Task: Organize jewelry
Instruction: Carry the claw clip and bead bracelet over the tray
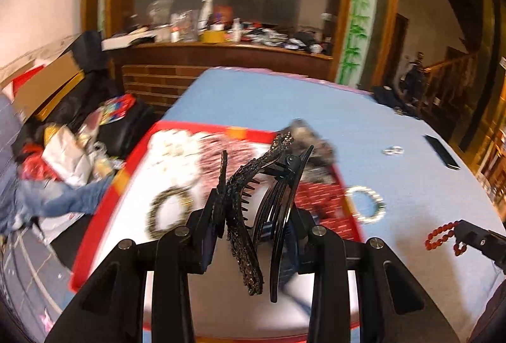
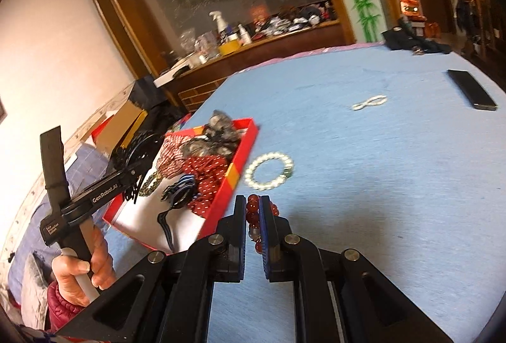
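Observation:
My left gripper [image 1: 253, 216] is shut on black hair clips [image 1: 246, 185], one glittery and one a comb claw, held above the red tray [image 1: 104, 204]. From the right wrist view this gripper [image 2: 136, 169] hangs over the tray's left side [image 2: 243, 150]. My right gripper [image 2: 253, 204] is shut on a red bead bracelet [image 2: 252, 211], just right of the tray over the blue cloth. The red bracelet [image 1: 441, 237] also shows in the left wrist view. The tray holds red patterned scrunchies [image 2: 208, 172], a grey one [image 2: 218, 128] and a dark beaded ring [image 1: 158, 210].
A white bead bracelet [image 2: 272, 185] lies on the blue cloth [image 2: 379, 185] beside the tray. A small white bracelet [image 2: 370, 102] and a black phone [image 2: 472, 90] lie farther off. A person's hand [image 2: 82, 267] grips the left handle. Clutter sits left of the table.

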The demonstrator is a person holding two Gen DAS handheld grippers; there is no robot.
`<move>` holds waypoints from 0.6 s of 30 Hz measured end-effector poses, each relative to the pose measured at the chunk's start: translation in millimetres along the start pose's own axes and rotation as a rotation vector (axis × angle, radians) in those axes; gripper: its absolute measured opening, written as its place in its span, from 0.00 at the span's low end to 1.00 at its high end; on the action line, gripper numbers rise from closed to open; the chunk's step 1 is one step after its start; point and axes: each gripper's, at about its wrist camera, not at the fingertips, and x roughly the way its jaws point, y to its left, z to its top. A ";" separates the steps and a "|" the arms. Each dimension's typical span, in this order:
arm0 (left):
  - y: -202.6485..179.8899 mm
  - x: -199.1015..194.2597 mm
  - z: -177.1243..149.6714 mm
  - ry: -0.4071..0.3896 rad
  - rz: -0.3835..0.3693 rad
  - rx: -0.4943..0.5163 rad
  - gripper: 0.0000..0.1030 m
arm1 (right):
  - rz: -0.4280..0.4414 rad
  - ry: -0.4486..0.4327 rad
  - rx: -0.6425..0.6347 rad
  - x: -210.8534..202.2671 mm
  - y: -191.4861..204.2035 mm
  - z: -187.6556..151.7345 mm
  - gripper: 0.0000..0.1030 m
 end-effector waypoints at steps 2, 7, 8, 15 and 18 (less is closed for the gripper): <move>17.4 2.4 -3.5 0.013 0.024 -0.030 0.33 | 0.020 0.015 -0.002 9.6 6.4 2.5 0.09; 57.2 9.6 -14.3 0.046 0.057 -0.104 0.33 | 0.071 0.048 -0.028 32.9 30.0 10.8 0.09; 61.0 10.9 -15.5 0.052 0.054 -0.113 0.33 | 0.087 0.056 -0.041 39.0 38.5 12.4 0.09; 60.0 15.0 -18.6 0.071 0.022 -0.111 0.33 | 0.159 0.107 -0.119 73.1 88.1 10.9 0.09; 63.8 21.9 -19.4 0.105 0.037 -0.128 0.33 | 0.184 0.124 -0.149 87.5 106.4 8.3 0.09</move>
